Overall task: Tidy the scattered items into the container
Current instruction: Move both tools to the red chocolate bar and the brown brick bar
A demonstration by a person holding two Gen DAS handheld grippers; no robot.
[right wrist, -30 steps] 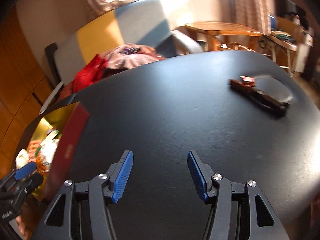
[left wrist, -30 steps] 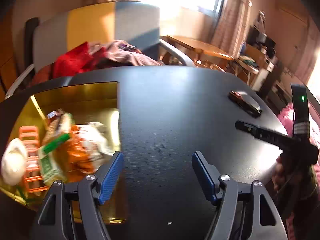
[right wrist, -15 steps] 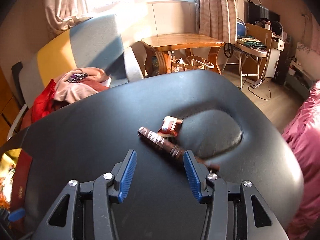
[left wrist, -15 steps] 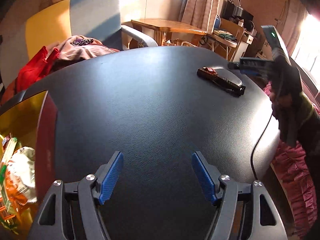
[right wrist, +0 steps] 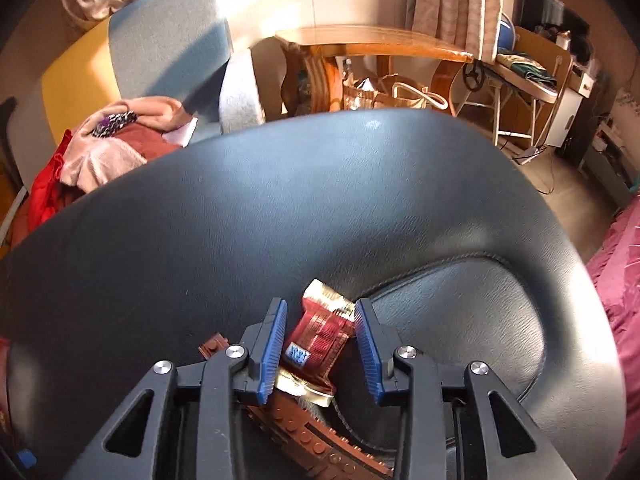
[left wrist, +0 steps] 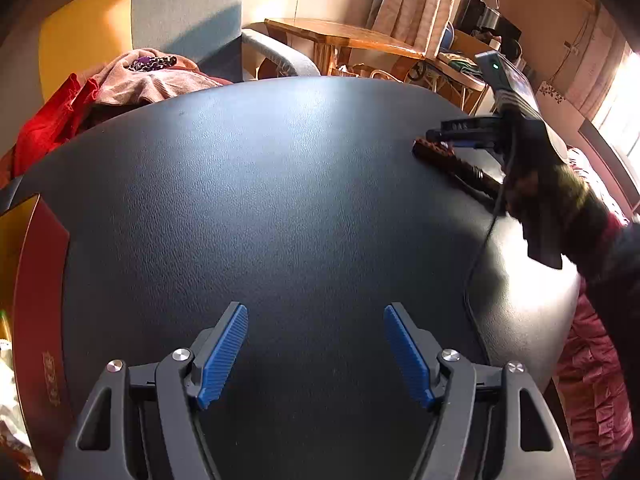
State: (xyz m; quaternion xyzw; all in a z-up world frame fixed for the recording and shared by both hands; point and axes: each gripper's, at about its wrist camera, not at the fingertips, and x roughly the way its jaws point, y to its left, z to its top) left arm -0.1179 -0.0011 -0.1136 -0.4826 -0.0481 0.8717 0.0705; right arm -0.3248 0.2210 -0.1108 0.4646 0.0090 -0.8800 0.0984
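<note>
A red and gold snack packet [right wrist: 318, 338] lies on the black leather table [right wrist: 280, 220], partly on top of a long brown studded strip [right wrist: 304, 436]. My right gripper [right wrist: 320, 305] straddles the packet and its jaws are closing. The left pad touches the packet's edge, and a gap remains at the right pad. In the left wrist view the right gripper [left wrist: 460, 136] hovers over the brown strip [left wrist: 452, 160] at the table's far right. My left gripper [left wrist: 315, 309] stands open over bare table. The red-walled container [left wrist: 36, 280] shows at the left edge.
An armchair [left wrist: 180, 12] piled with red and pink clothes [left wrist: 132, 84] stands behind the table. A wooden table [right wrist: 372, 44] and cluttered shelves are farther back. A cable [left wrist: 480, 240] trails over the table's right edge. Pink fabric [right wrist: 624, 280] lies to the right.
The left view swung right, away from the box of snacks. My right gripper travelled to the packet and strip, came down over them, and its jaws narrowed around the packet.
</note>
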